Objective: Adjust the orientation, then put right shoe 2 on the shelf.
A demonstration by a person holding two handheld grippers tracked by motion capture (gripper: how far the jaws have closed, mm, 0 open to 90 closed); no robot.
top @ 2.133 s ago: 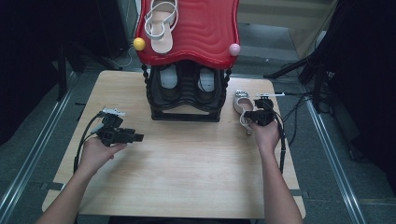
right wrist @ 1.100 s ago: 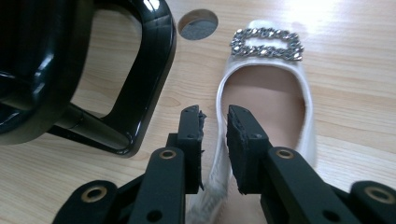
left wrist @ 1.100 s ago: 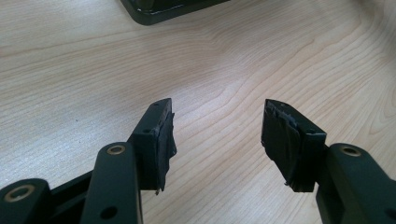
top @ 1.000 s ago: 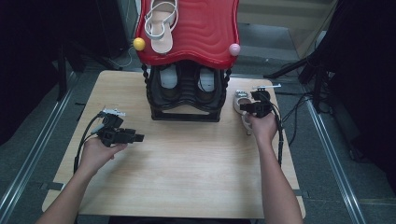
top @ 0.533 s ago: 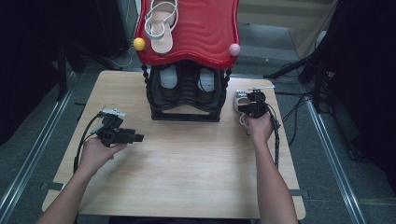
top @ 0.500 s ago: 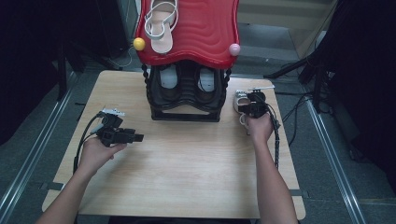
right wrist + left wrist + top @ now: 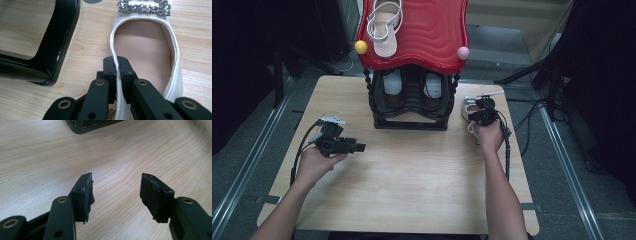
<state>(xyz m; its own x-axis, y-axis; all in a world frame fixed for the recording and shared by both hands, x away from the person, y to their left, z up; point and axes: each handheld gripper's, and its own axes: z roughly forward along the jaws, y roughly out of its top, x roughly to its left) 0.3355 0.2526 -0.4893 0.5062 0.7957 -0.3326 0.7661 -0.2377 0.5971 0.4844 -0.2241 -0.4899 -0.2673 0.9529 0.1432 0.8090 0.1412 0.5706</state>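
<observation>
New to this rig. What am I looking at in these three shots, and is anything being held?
A person holds a hand-held tool in each hand. The high view looks down on the wooden table; each other view rides on one tool. A black shoe rack with a red top carries a sandal. The right tool has just closed its jaws on the side wall of a cream flat shoe with a jewelled buckle. The left tool hangs open over bare wood.
</observation>
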